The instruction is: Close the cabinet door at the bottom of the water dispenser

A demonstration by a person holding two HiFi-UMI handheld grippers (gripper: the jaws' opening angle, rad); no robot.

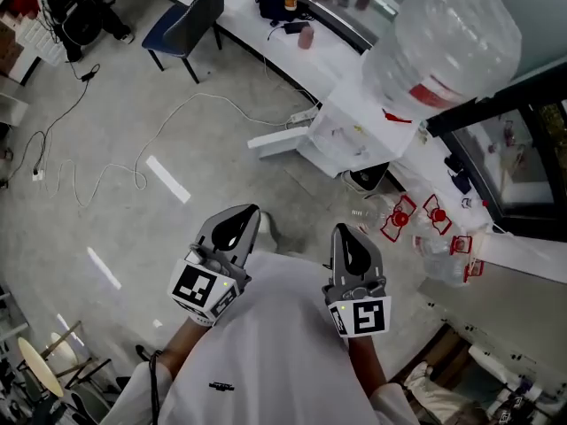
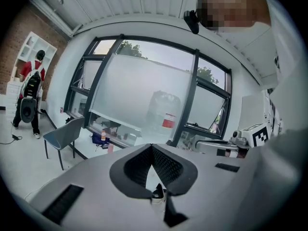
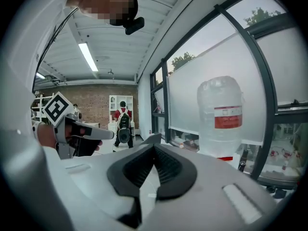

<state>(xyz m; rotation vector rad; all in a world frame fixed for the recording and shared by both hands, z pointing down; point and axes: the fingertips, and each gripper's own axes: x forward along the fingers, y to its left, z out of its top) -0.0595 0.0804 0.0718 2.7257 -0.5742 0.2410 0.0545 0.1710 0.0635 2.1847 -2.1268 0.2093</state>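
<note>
White water dispenser [image 1: 350, 135] stands ahead, at the end of a long white worktop [image 1: 257, 7]. A large clear plastic water bottle [image 1: 447, 38] with a red label sits on top. At its foot, the white cabinet door [image 1: 279, 140] stands open, a flat panel swung out to the left over the grey floor [image 1: 115, 104].

Left tool [image 1: 241, 224] and right tool [image 1: 350, 237] are held close to the person's chest, well apart from the door. Each has its jaws together on nothing.

A white cable [image 1: 190, 104] loops across the floor towards the door. Clear plastic pieces with red tags [image 1: 425, 220] lie right of the base. A dark blue chair [image 1: 190, 20] stands by the worktop.
</note>
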